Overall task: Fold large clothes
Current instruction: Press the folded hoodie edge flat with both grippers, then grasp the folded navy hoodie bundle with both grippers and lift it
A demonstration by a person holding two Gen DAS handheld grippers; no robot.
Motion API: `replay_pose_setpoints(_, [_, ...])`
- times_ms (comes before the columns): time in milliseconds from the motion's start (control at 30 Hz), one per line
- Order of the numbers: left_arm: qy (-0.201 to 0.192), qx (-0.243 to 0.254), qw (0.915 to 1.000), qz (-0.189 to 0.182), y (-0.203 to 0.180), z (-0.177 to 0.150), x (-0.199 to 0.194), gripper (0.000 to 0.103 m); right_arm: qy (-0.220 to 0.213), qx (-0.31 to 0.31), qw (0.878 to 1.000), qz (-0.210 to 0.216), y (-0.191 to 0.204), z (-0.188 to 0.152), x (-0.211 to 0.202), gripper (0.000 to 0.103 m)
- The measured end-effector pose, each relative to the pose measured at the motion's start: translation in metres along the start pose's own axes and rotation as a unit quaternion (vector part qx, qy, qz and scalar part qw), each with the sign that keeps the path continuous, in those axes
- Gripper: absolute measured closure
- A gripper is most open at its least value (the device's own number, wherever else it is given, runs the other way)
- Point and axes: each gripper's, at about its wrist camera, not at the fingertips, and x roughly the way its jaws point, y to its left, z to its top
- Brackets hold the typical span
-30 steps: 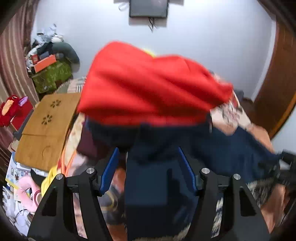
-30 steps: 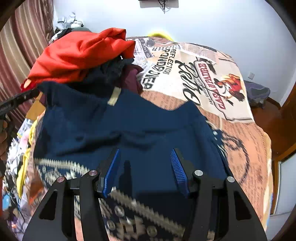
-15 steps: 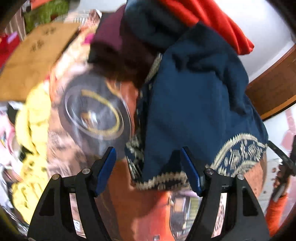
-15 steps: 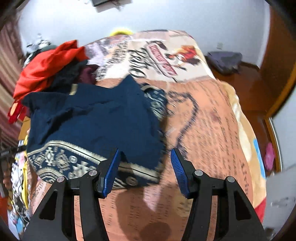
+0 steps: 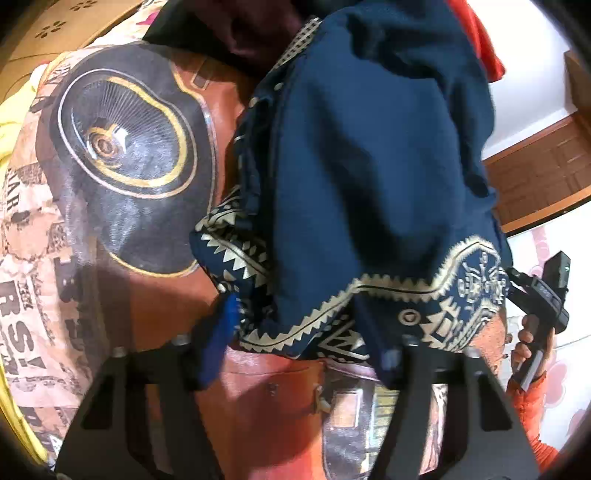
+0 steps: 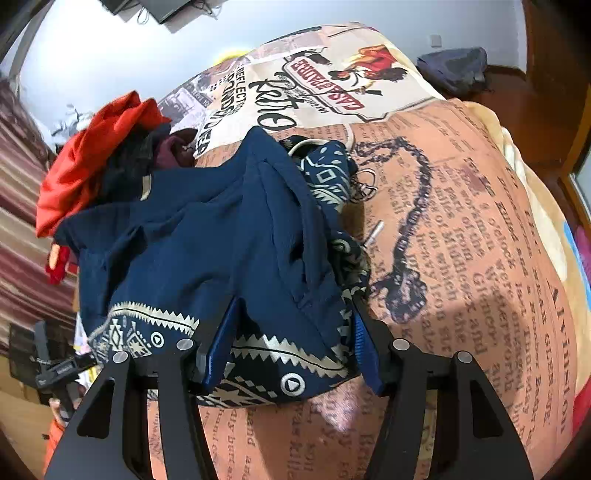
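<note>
A large navy garment (image 5: 369, 166) with a cream patterned hem lies crumpled on the printed bedspread (image 5: 122, 206). It also shows in the right wrist view (image 6: 221, 251). My left gripper (image 5: 299, 332) is open, its blue fingers at either side of the patterned hem, just above the bed. My right gripper (image 6: 291, 350) is open too, its fingers straddling the hem at the garment's other end. The right gripper's body shows at the left wrist view's right edge (image 5: 546, 291).
A pile of clothes, red (image 6: 88, 162) on top with dark and maroon pieces beneath, lies behind the navy garment. The bedspread (image 6: 461, 258) stretches to the right. A dark bag (image 6: 454, 66) sits on the floor beyond the bed. A cardboard box (image 5: 55, 29) is beside the bed.
Both grippers have dropped and come in close to the garment's patterned hem. The navy garment has been pulled off the pile and now lies bunched on the bed.
</note>
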Motion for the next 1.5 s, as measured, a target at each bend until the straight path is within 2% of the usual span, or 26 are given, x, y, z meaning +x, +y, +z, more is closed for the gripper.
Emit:
replay_pose_setpoints(67, [-0.003,0.005,1.0,0.002,-0.004,-0.003,-0.002,0.081,-0.001,-0.013,1.0,-0.008,0.005,-0.001,0.001,0.064])
replay_pose_setpoints(100, [-0.002,0.008,1.0,0.004,-0.006,-0.005,-0.004,0.083,-0.002,-0.016,1.0,-0.012,0.005,-0.002,0.0,0.069])
replay_pose_setpoints(133, [-0.002,0.009,0.9999,0.007,-0.007,-0.007,-0.005,0.086,-0.001,-0.018,1.0,-0.015,0.005,-0.003,-0.002,0.081])
replay_pose_setpoints(167, [-0.002,0.011,0.9999,0.011,-0.009,-0.007,-0.008,0.088,-0.002,-0.015,1.0,-0.008,0.004,-0.004,-0.005,0.086])
replay_pose_setpoints(233, [-0.008,0.019,0.9995,0.024,-0.016,-0.01,-0.019,0.09,-0.012,-0.006,1.0,0.004,0.0,-0.006,-0.016,0.09])
replay_pose_setpoints(367, [-0.035,0.032,0.9986,0.023,-0.031,-0.014,-0.053,0.092,-0.032,-0.014,0.999,0.021,0.004,-0.016,-0.039,0.091])
replay_pose_setpoints(533, [-0.061,0.04,0.9973,0.011,-0.032,-0.031,-0.089,0.092,-0.046,-0.052,0.998,0.007,0.015,-0.04,-0.065,0.092])
replay_pose_setpoints(700, [-0.052,0.061,0.9959,0.043,-0.032,-0.052,-0.094,0.092,-0.052,-0.074,0.996,-0.007,0.014,-0.06,-0.081,0.091])
replay_pose_setpoints(800, [-0.043,0.063,0.9921,0.1,-0.025,-0.048,-0.072,0.089,-0.05,-0.082,0.995,-0.034,0.011,-0.067,-0.078,0.087])
replay_pose_setpoints(833, [-0.042,0.061,0.99,0.12,-0.022,-0.048,-0.068,0.089,-0.053,-0.088,0.993,-0.055,0.011,-0.07,-0.077,0.081])
replay_pose_setpoints(900, [-0.042,0.06,0.9834,0.166,-0.018,-0.05,-0.061,0.089,-0.067,-0.096,0.99,-0.078,0.012,-0.074,-0.081,0.079])
replay_pose_setpoints(933, [-0.039,0.057,0.9833,0.169,-0.016,-0.05,-0.061,0.089,-0.072,-0.099,0.988,-0.089,0.013,-0.075,-0.084,0.078])
replay_pose_setpoints(1067, [-0.052,0.047,0.9843,0.162,-0.012,-0.055,-0.076,0.089,-0.091,-0.113,0.982,-0.123,0.021,-0.071,-0.101,0.075])
replay_pose_setpoints(1100, [-0.058,0.047,0.9839,0.163,-0.014,-0.058,-0.081,0.085,-0.097,-0.117,0.98,-0.127,0.023,-0.071,-0.105,0.075])
replay_pose_setpoints(1133, [-0.068,0.047,0.9835,0.161,-0.018,-0.059,-0.087,0.074,-0.103,-0.121,0.979,-0.13,0.027,-0.07,-0.11,0.074])
replay_pose_setpoints(1167, [-0.075,0.045,0.9833,0.16,-0.021,-0.06,-0.091,0.058,-0.111,-0.128,0.977,-0.131,0.032,-0.068,-0.115,0.07])
replay_pose_setpoints(1200, [-0.088,0.04,0.9829,0.157,-0.025,-0.062,-0.097,0.051,-0.119,-0.131,0.976,-0.129,0.036,-0.067,-0.118,0.067])
replay_pose_setpoints(1233, [-0.098,0.036,0.9828,0.152,-0.03,-0.063,-0.102,0.043,-0.128,-0.134,0.975,-0.126,0.04,-0.066,-0.122,0.059])
replay_pose_setpoints(1267, [-0.109,0.031,0.9832,0.143,-0.035,-0.066,-0.106,0.04,-0.137,-0.135,0.974,-0.123,0.045,-0.065,-0.125,0.05])
replay_pose_setpoints(1300, [-0.11,0.029,0.9843,0.135,-0.038,-0.067,-0.107,0.04,-0.148,-0.136,0.972,-0.118,0.05,-0.063,-0.129,0.046])
replay_pose_setpoints(1367, [-0.1,0.021,0.9888,0.109,-0.044,-0.066,-0.105,0.04,-0.171,-0.137,0.97,-0.105,0.063,-0.06,-0.134,0.032])
replay_pose_setpoints(1433, [-0.081,-0.001,0.9951,0.058,-0.045,-0.068,-0.099,0.039,-0.18,-0.14,0.969,-0.093,0.074,-0.058,-0.133,0.028])
replay_pose_setpoints(1500, [-0.058,-0.028,0.9978,0.016,-0.041,-0.068,-0.09,0.039,-0.178,-0.15,0.969,-0.083,0.084,-0.056,-0.126,0.028])
